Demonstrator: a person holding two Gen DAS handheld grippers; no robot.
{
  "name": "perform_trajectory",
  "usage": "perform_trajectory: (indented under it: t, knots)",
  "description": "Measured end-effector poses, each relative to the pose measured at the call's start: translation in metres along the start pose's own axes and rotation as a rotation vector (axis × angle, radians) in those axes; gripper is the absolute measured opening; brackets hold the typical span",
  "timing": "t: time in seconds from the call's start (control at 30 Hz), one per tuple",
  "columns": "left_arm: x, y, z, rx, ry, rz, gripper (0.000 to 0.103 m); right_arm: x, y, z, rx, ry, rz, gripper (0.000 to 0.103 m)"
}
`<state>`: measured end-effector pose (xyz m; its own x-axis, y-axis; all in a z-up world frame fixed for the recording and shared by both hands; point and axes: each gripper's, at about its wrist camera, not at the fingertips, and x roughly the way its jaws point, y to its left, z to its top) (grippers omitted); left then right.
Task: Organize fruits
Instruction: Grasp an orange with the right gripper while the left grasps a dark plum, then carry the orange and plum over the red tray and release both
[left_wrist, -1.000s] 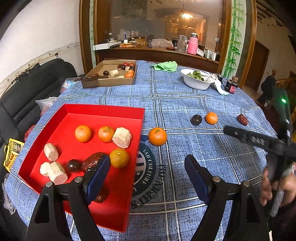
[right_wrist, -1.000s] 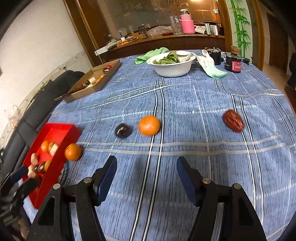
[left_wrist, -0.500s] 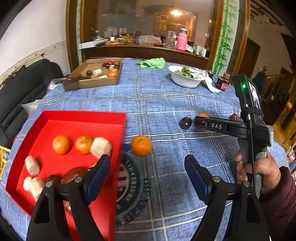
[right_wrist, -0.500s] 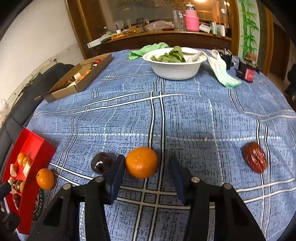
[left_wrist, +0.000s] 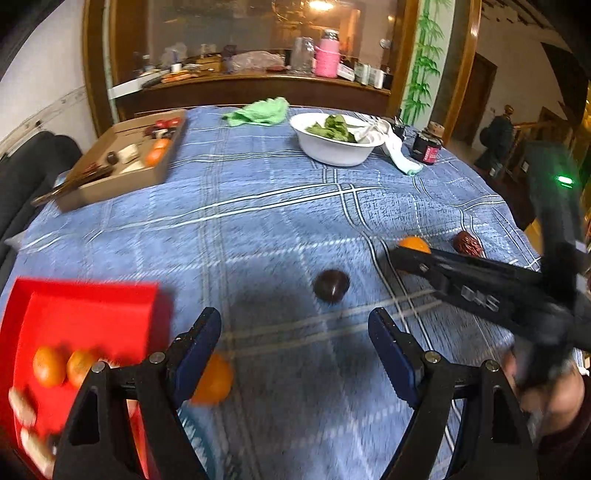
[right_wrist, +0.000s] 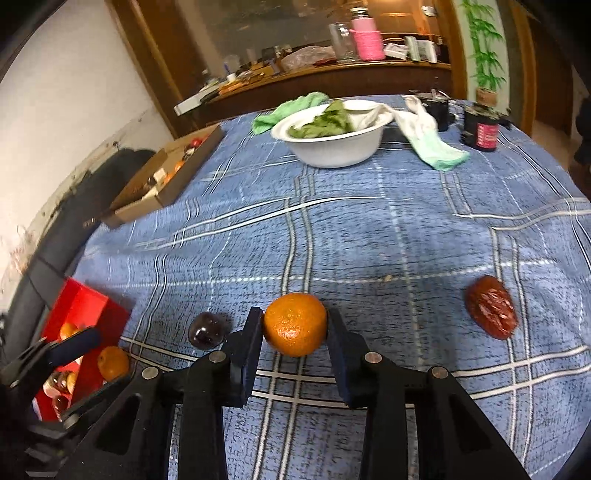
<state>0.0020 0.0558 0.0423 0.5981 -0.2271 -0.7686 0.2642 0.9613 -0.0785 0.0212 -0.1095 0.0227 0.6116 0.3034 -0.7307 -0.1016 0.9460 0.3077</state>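
Now my right tongs (right_wrist: 295, 326) clasp an orange (right_wrist: 294, 324) on the table (right_wrist: 369, 236), lower centre of the right view. I should squeeze gently and lift straight. My left tongs (left_wrist: 295, 347) gape, empty, beside the red tray (left_wrist: 85, 314) at lower left.

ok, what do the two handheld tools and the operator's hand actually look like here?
Both tools share one design: matte black frames with triangular cut-outs, silver pivot bolts and dark blue pads on the fingers. The left tool shows this plainly. The right tool matches it; seen from the left wrist view, its body carries a lit green LED and pale raised lettering, too blurred to read. The operator's hand is bare, with a dark maroon sleeve.
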Motion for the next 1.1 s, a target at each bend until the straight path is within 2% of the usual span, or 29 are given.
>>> perform_trajectory:
  t: [0.07,0.13,0.2,0.3,0.37,0.4,0.43,0.53,0.77,0.87,0.97,1.1]
  knots:
    - [0.016,-0.004,0.007,0.012,0.021,-0.009,0.078,-0.003,-0.005,0.001,0.021,-0.004,0.003,0.036]
    - [0.029,-0.010,0.010,0.029,0.046,-0.014,0.067,-0.003,-0.007,0.003,0.025,-0.005,0.001,0.036]
    - [0.041,-0.015,0.013,0.055,0.060,-0.025,0.064,-0.004,-0.007,0.004,0.024,-0.007,0.002,0.037]
    - [0.056,-0.019,0.013,0.074,0.087,-0.018,0.047,-0.005,-0.004,0.004,0.009,-0.013,0.001,0.037]
    - [0.058,-0.022,0.013,0.091,0.075,-0.014,0.037,-0.006,-0.003,0.004,0.002,-0.014,0.000,0.037]
    - [0.057,-0.023,0.013,0.091,0.071,-0.025,0.027,-0.006,-0.003,0.004,0.001,-0.015,0.002,0.037]
    - [0.056,-0.024,0.013,0.092,0.067,-0.034,0.023,-0.006,-0.002,0.004,0.001,-0.015,0.002,0.037]
    - [0.047,-0.024,0.011,0.093,0.031,-0.004,0.023,-0.005,-0.003,0.004,0.001,-0.016,-0.002,0.037]
    - [0.003,0.000,-0.002,-0.026,-0.037,-0.036,0.023,-0.008,0.000,0.002,-0.007,-0.030,0.017,0.037]
    - [-0.024,0.022,-0.015,-0.101,-0.072,-0.032,0.023,-0.010,0.008,-0.001,-0.033,-0.041,0.030,0.037]
    - [-0.053,0.059,-0.031,-0.224,-0.109,-0.015,0.023,-0.012,0.018,-0.006,-0.066,-0.050,0.037,0.037]
    - [-0.080,0.105,-0.050,-0.333,-0.139,0.070,0.023,-0.012,0.034,-0.014,-0.110,-0.055,0.030,0.037]
